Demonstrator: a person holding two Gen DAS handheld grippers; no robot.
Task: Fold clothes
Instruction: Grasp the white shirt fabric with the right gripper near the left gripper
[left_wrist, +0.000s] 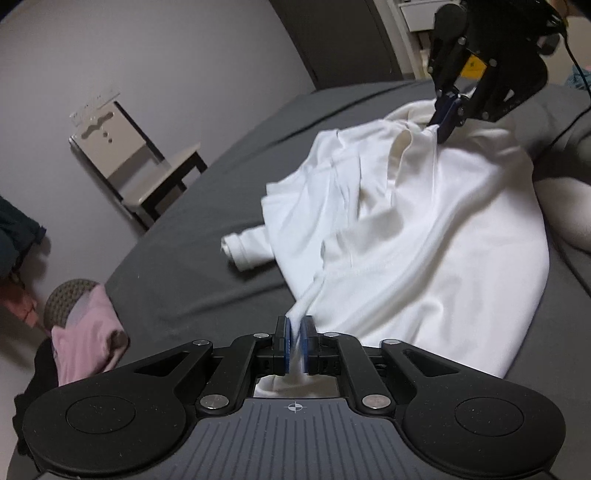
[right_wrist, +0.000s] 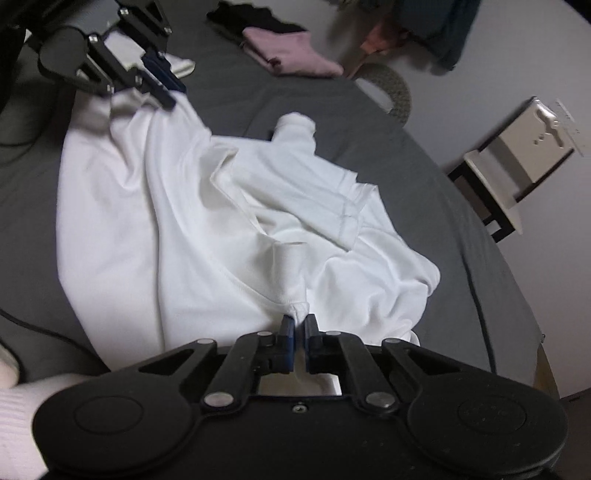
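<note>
At six o'clock in the left wrist view, the left gripper (left_wrist: 295, 332) has its blue pads nearly closed on a bunched edge of the rumpled white cotton shirt (left_wrist: 424, 229), which sprawls over the dark grey bed sheet (left_wrist: 192, 266) toward the right gripper (left_wrist: 448, 120), pinching cloth at one o'clock. From the right wrist view, that gripper is likewise clamped on the neckline at six o'clock, opposite the left gripper at eleven; I judge the step is spreading the shirt, so next both ends need tensioning and laying flat.
</note>
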